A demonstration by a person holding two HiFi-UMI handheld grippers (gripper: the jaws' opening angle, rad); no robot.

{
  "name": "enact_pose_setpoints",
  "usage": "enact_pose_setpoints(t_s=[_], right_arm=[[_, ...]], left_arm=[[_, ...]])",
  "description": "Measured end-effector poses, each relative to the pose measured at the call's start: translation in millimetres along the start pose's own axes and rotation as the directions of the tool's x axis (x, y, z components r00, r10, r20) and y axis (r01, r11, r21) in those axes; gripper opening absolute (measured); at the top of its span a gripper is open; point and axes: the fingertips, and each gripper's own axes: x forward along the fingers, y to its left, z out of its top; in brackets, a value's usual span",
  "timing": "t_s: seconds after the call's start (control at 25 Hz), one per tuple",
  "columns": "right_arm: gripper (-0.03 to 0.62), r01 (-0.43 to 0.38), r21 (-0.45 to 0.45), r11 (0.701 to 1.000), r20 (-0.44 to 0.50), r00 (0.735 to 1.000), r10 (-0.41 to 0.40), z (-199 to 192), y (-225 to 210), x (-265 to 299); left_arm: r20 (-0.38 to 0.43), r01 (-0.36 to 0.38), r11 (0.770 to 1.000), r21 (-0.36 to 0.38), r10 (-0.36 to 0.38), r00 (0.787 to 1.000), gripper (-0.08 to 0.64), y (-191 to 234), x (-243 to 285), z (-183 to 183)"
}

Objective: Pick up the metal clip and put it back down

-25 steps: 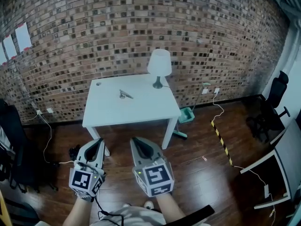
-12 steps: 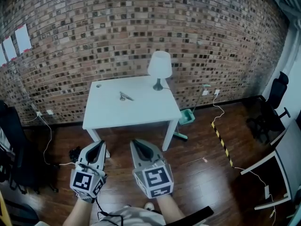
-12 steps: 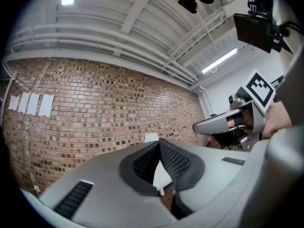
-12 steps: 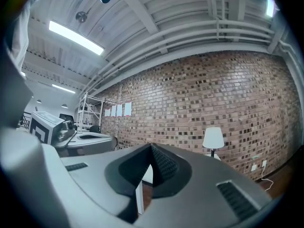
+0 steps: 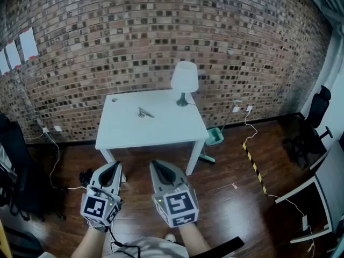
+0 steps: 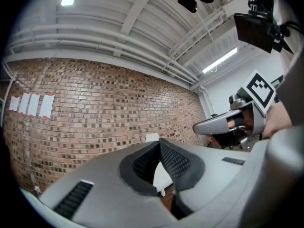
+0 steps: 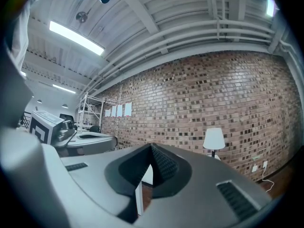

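The metal clip (image 5: 143, 112) lies on the white table (image 5: 150, 129), toward its far left part, well ahead of me. My left gripper (image 5: 114, 166) and right gripper (image 5: 155, 163) are held low and side by side over the wooden floor, short of the table's front edge. Both have their jaws closed together at the tips with nothing between them. In the left gripper view the left gripper (image 6: 158, 141) points up at the brick wall, and the right gripper (image 7: 151, 146) does likewise in the right gripper view.
A white lamp (image 5: 184, 81) stands at the table's far right corner. A brick wall (image 5: 161, 36) rises behind. A green dustpan (image 5: 213, 135) and cable lie right of the table, an office chair (image 5: 312, 123) far right, dark gear (image 5: 16, 165) at left.
The view has drifted slightly: the table and lamp sit a little lower and further right in the picture. Both grippers keep their place and stay closed.
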Motion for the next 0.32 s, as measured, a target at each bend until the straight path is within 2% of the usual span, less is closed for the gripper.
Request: enact_pose_setpoints(t_s=[0.32], right_arm=[[-0.006,0.01,-0.003,1.0,0.01,1.0,-0.01,-0.3,-4.9,-0.1]], left_arm=[[-0.015,0.007,1.0,-0.024,-0.007,1.0,0.014,-1.3,2.9,-8.2]])
